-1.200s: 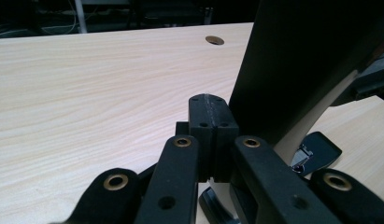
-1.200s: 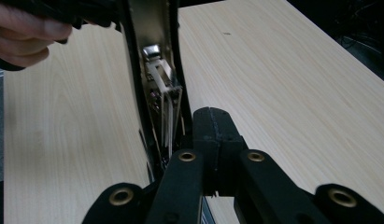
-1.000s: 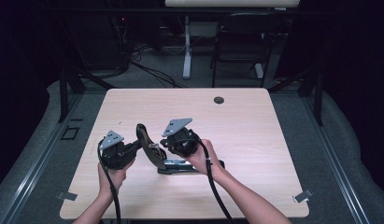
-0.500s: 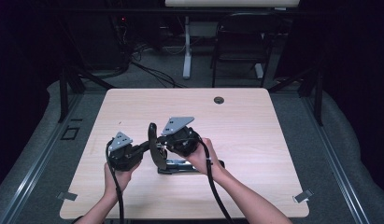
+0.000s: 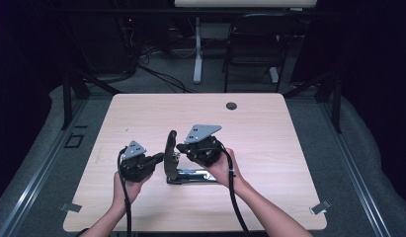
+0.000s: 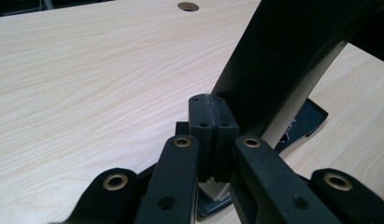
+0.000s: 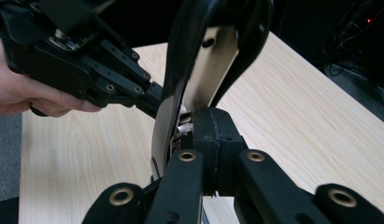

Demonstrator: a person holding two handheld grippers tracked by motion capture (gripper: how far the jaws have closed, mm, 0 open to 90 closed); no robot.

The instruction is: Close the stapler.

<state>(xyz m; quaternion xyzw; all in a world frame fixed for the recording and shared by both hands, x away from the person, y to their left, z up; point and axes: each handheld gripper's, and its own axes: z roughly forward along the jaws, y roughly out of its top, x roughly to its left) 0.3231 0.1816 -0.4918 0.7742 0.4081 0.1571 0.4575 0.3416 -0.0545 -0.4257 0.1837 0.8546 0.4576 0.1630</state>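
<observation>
here, near the front middle of the light wooden table (image 5: 269,143), sits a black stapler-like device (image 5: 183,170) with a flat metal base lying along the table and a black lever arm (image 5: 170,153) swung up almost upright from its left end. a person's two hands come in from the bottom of the high view, each holding tongs with a trailing black cable. the left tongs (image 5: 158,158) lie just left of the raised arm, pointing right at it; in the left gripper view their jaws stand pressed together, pad to pad, with nothing between them, and their tips (image 6: 212,112) sit right against the dark side of the arm (image 6: 292,60), whether touching or a hair apart i cannot tell. the right tongs (image 5: 182,147) come from the right side, above the base, pointing left at the same arm; in the right gripper view their jaws are likewise closed flat on each other, empty, with the tips (image 7: 216,126) close up to the inner, silvery face of the arm (image 7: 206,70). that view also shows the left tongs (image 7: 152,100) on the far side of the arm, held by a hand (image 7: 26,93). so the arm stands between the two closed pairs of tips. a small round grommet hole (image 5: 231,105) lies well apart, near the table's far edge.
</observation>
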